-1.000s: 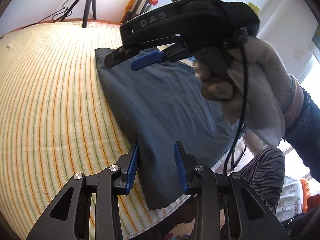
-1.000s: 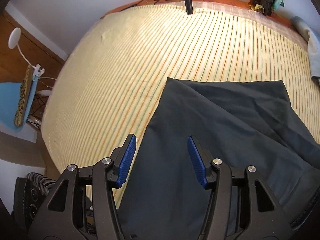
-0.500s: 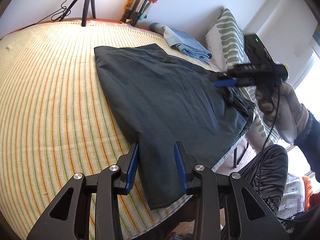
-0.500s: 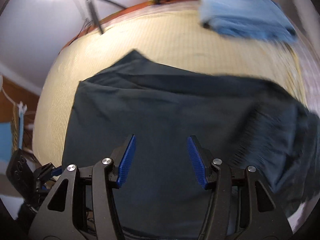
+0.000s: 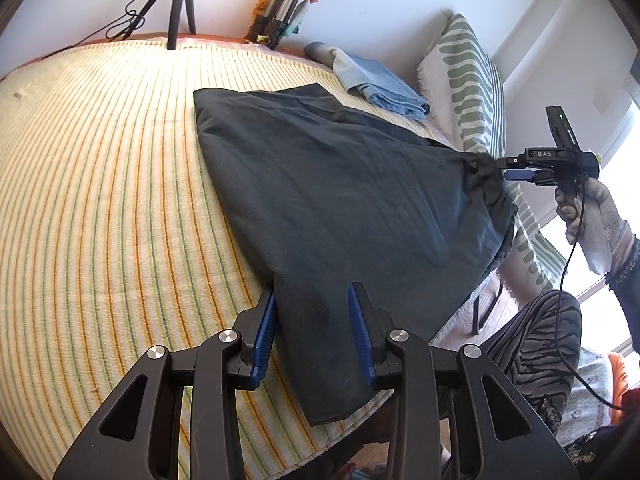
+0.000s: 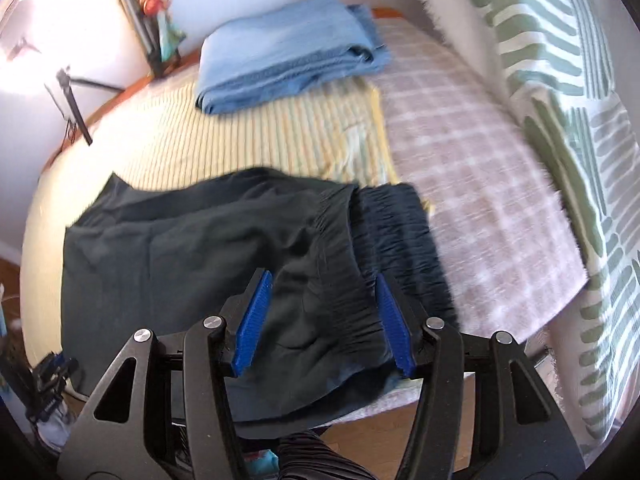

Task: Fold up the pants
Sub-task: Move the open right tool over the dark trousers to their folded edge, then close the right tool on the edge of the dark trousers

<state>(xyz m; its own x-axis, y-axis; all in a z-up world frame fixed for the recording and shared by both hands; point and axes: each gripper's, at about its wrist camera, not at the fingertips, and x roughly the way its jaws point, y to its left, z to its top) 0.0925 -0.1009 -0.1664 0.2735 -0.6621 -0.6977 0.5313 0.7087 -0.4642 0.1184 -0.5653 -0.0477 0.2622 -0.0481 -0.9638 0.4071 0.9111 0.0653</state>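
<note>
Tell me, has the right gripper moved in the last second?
Yes. In the left wrist view the right gripper went from over the far end of the dark pants to their waistband end, near the green-patterned pillow.

The right tool (image 6: 322,320) hangs spread wide over the dark pants (image 6: 180,248) — above their gathered waistband (image 6: 394,232).

Left wrist cam is sitting low at the hem end of the pants (image 5: 340,200), looking along the bed (image 5: 100,200) toward the pillow. Right wrist cam is hovering close over the waistband end, facing the far wall. Both are catching the pants and the folded blue jeans (image 6: 280,52).
</note>
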